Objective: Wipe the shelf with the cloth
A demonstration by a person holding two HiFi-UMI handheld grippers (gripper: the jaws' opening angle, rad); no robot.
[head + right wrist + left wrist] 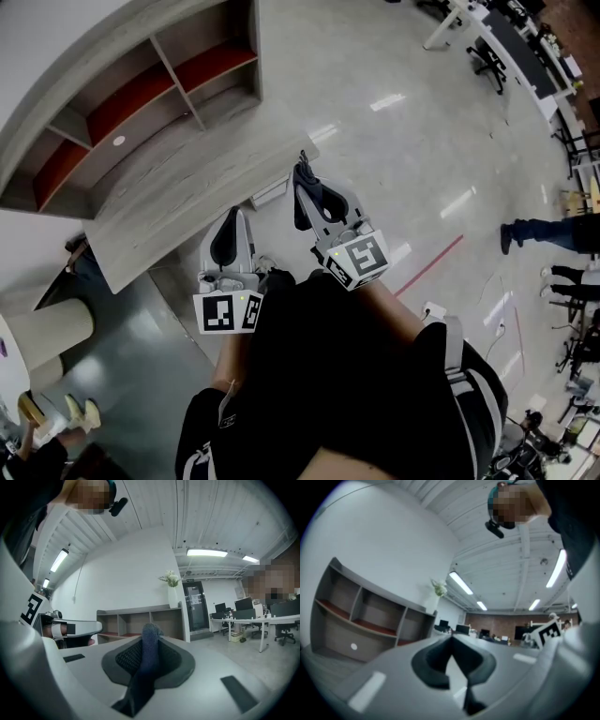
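Observation:
The shelf (178,183) is a long curved grey unit with red boards in its compartments, ahead and to the left of me; it also shows in the left gripper view (361,616) and the right gripper view (140,623). My right gripper (303,173) is held near the shelf's top edge, shut on a dark blue cloth (149,641) that sticks up between its black pads. My left gripper (230,220) is held close to my body, its jaws (451,641) touching at the tips with nothing between them.
A small white disc (119,141) lies on one shelf board. A potted plant (170,579) stands on the shelf's end. Desks and office chairs (506,42) stand at the far right. A person's legs (553,232) are at the right, beyond a red floor line (429,265).

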